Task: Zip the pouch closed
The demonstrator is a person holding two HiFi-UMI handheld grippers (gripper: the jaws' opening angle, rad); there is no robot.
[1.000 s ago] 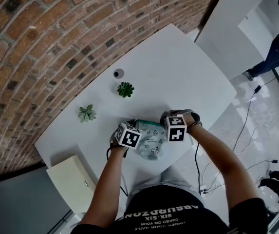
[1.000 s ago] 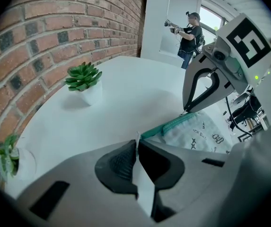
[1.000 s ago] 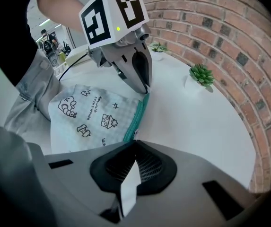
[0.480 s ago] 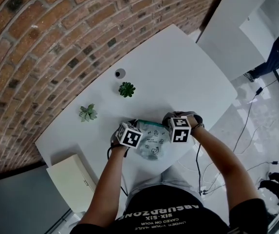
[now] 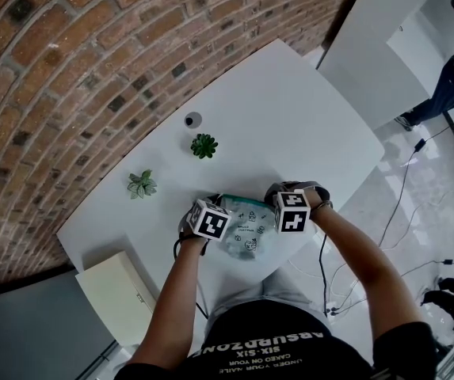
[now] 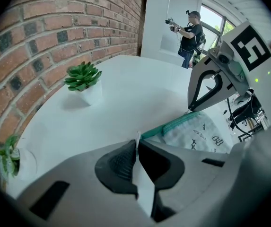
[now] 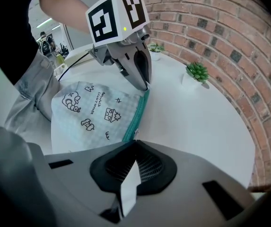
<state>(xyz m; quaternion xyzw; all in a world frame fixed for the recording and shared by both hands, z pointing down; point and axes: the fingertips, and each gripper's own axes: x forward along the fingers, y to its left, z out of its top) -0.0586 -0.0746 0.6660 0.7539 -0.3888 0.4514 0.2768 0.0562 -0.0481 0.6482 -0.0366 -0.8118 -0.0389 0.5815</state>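
The white printed fabric pouch (image 5: pixel 246 226) lies at the near edge of the white surface (image 5: pixel 290 117), between the two tools. Its teal zip band (image 7: pixel 137 111) runs from one to the other. The left tongs (image 6: pixel 137 144) are clamped on one end of the band, with a small white tab showing at their tips. The right tongs (image 7: pixel 135 142) are pressed together, pinching the opposite end. A green potted succulent (image 5: pixel 204 145) stands farther back, near the brick wall (image 5: pixel 68 70).
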